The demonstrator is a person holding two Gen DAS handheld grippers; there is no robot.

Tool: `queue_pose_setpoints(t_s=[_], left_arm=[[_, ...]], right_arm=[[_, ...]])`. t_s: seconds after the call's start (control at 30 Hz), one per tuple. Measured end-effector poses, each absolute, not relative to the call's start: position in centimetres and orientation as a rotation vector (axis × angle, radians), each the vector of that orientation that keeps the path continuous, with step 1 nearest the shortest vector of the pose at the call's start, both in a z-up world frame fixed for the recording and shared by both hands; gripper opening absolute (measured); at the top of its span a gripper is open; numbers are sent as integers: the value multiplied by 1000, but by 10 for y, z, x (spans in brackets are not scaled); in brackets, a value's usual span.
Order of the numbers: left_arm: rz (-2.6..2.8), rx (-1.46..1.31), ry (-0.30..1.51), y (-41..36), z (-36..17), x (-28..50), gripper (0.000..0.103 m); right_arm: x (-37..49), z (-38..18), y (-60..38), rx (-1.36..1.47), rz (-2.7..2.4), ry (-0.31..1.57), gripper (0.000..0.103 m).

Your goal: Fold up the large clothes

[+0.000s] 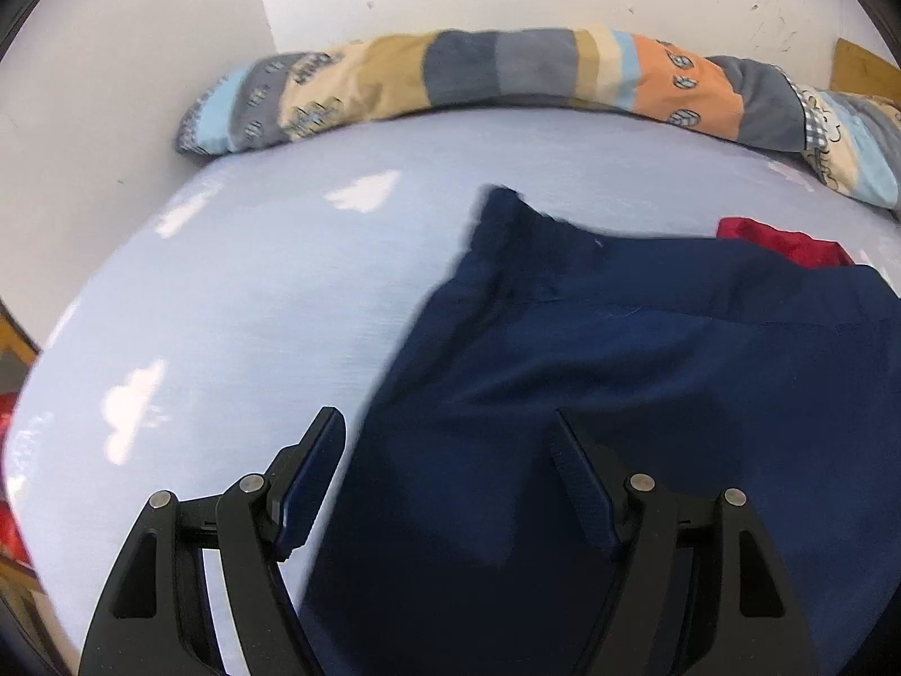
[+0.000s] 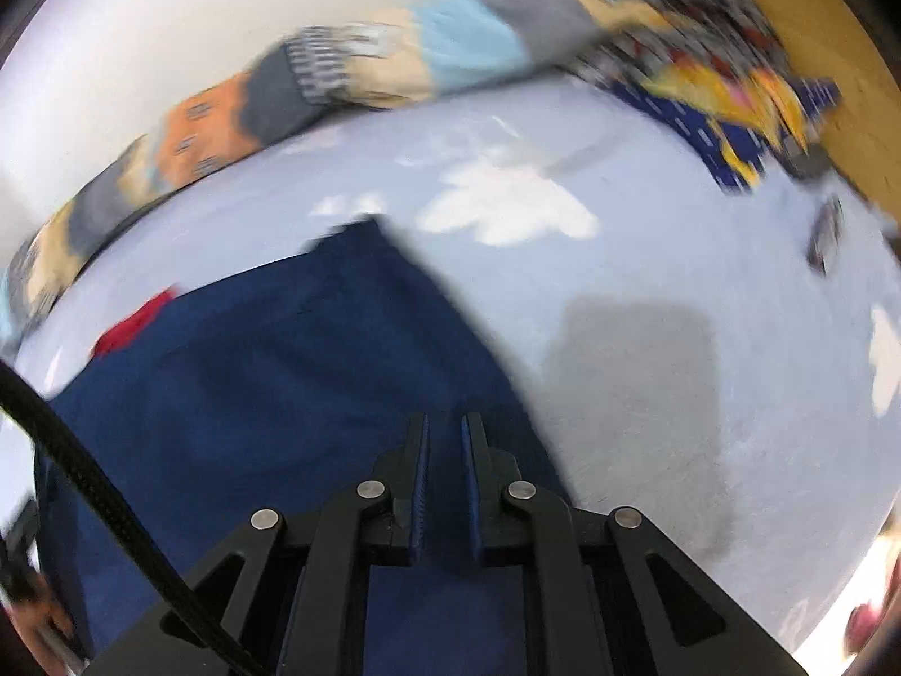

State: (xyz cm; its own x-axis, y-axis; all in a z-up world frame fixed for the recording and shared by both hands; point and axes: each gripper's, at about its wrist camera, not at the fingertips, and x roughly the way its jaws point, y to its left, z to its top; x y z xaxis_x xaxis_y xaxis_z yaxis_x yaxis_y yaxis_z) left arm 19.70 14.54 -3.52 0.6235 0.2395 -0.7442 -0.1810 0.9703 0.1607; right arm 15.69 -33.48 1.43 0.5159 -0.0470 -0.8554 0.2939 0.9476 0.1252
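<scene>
Left wrist view: the large navy-blue cloth garment [image 1: 647, 366] lay spread on the pale blue bed sheet with white cloud prints [image 1: 253, 293], on the near side of the rolled patchwork quilt of grey, tan, orange and light-blue panels [image 1: 507, 73] that ran along the wall. A red piece of cloth [image 1: 788, 248] showed at the garment's far edge, toward the quilt. The left tongs [image 1: 450, 439] stood wide apart above the garment's left border; nothing was between them.

Right wrist view (blurred): the right tongs [image 2: 445, 439] were nearly closed over the garment's right border, with a narrow gap left. Whether cloth was pinched there I could not tell. The quilt lay beyond.

Judgement: the garment looked laid out flat with the fold not yet made. Next move would call for both tongs to pinch edges on the side away from the quilt, then carry them across evenly.
</scene>
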Motion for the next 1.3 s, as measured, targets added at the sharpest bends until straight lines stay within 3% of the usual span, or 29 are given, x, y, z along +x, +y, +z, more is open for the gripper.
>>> queue_pose_setpoints(t_s=[0.17, 0.3, 0.37, 0.47, 0.83, 0.87, 0.9, 1.07, 1.2, 1.3], left_arm=[[237, 48, 886, 157, -31, 176, 74], [221, 74, 941, 161, -46, 164, 74], [202, 106, 933, 164, -49, 157, 79], [211, 140, 907, 175, -48, 146, 85], [309, 14, 939, 217, -36, 128, 85], [324, 12, 922, 214, -28, 124, 85], [313, -3, 894, 208, -18, 119, 85], [154, -61, 779, 155, 22, 93, 85], [39, -73, 759, 107, 25, 81, 85], [-59, -66, 795, 66, 11, 76, 85]], right_arm=[[131, 31, -243, 152, 97, 1003, 15], [111, 9, -177, 93, 276, 1066, 15], [107, -7, -169, 87, 287, 1095, 15], [109, -12, -193, 157, 265, 1086, 9], [89, -7, -368, 538, -181, 1063, 0], [84, 0, -376, 542, -228, 1047, 1], [79, 7, -383, 561, -256, 1028, 9], [56, 26, -392, 791, -167, 960, 19], [41, 28, -370, 864, -97, 964, 20], [26, 27, -364, 864, -88, 972, 27]])
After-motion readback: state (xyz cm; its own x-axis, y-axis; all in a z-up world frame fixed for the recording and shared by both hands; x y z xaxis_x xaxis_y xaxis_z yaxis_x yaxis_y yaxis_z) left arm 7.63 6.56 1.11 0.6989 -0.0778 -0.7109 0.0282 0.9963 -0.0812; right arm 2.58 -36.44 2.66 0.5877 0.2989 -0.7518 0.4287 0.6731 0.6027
